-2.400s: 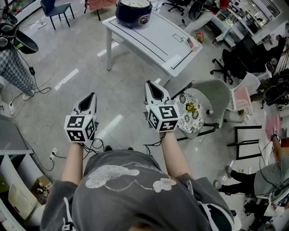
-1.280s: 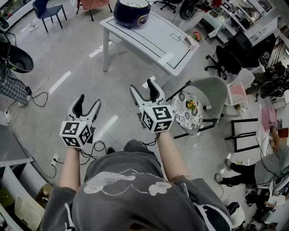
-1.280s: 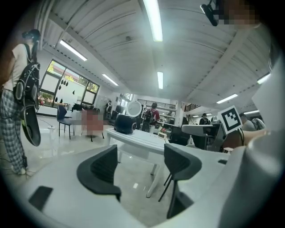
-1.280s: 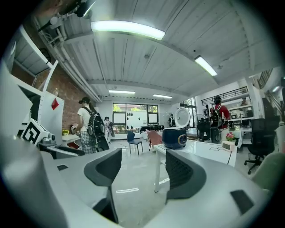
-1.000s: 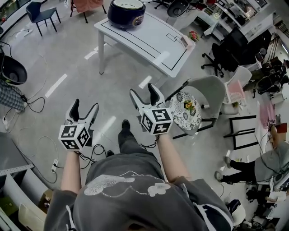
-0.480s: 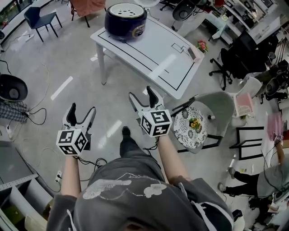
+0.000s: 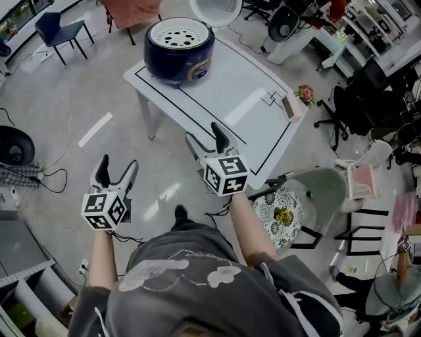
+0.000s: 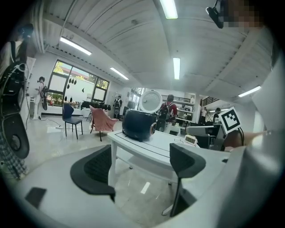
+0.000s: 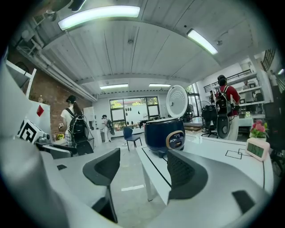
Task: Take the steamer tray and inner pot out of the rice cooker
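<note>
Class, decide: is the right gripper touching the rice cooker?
Apart. The head view shows bare table between the right gripper and the rice cooker. The right gripper view shows open, empty fingers with it well beyond.

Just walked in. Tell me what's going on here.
A person holds a gripper in each hand and stands short of a white table. The left gripper and the right gripper both have their jaws apart and empty, touching nothing. At the table's far end sits a dark blue rice cooker with its lid up and the white perforated steamer tray showing inside. Nothing has been taken out yet.
</note>
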The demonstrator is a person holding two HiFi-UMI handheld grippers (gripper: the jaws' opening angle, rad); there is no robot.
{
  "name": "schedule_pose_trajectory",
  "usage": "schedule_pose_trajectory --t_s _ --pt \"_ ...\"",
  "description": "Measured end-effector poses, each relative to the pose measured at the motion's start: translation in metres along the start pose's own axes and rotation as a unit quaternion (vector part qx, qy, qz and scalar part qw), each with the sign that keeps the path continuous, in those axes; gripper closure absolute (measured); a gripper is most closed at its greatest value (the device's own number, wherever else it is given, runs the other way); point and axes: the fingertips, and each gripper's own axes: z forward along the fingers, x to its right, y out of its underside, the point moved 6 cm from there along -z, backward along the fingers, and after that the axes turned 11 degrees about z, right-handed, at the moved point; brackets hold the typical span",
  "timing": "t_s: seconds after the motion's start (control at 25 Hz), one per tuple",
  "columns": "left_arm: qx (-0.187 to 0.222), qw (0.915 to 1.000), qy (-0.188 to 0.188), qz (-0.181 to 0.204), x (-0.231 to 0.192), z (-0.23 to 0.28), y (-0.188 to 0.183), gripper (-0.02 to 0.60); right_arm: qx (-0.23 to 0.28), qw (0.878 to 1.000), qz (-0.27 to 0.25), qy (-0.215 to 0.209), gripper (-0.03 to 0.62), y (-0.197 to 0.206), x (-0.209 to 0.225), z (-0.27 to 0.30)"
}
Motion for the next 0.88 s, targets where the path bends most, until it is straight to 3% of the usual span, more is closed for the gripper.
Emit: schedule_pose_trajectory --t_s 0.48,0.88 --pt "0.022 0.9994 -0.02 0.017 -0.026 0.08 -0.055 0.181 0.006 1.0 0.014 -0.006 0.273 -0.04 0.055 0.064" --pt "0.024 0.9976 0.052 0.039 -0.067 0.176 -0.082 0.181 0.035 0.997 0.027 0.058 0.275 -0.076 0.089 0.123"
